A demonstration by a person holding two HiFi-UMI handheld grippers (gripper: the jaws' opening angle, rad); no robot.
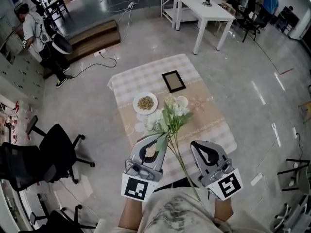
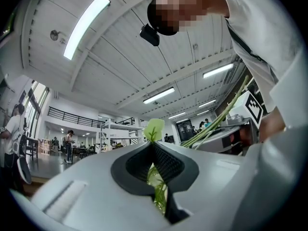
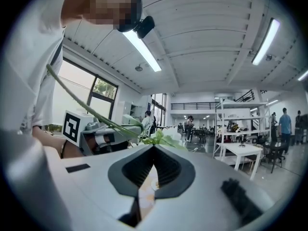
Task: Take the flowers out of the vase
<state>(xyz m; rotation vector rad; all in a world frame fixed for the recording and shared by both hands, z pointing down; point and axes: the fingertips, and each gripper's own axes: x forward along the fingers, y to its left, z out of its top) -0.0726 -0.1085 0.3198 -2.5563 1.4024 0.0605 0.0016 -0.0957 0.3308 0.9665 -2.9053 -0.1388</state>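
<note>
A bunch of white flowers point(image 1: 171, 114) with green leaves and long green stems hangs over the table's near half. My left gripper point(image 1: 163, 136) is shut on the stems just below the leaves. The stem ends trail down past my body. A small white vase point(image 1: 182, 101) stands on the table behind the blooms; whether they touch it is hidden. My right gripper point(image 1: 197, 144) is shut with nothing in it, to the right of the stems. In the left gripper view a leaf point(image 2: 153, 129) pokes out past the shut gripper point(image 2: 154, 144). The right gripper view shows the flowers point(image 3: 163, 139) ahead of its gripper point(image 3: 154, 147).
The low table point(image 1: 209, 125) has a checked cloth, a white plate point(image 1: 145, 103) of food and a dark-framed picture point(image 1: 173, 81). Black office chairs point(image 1: 53, 149) stand at the left. A white desk point(image 1: 204, 11) stands far behind, and a person point(image 1: 39, 38) stands at the far left.
</note>
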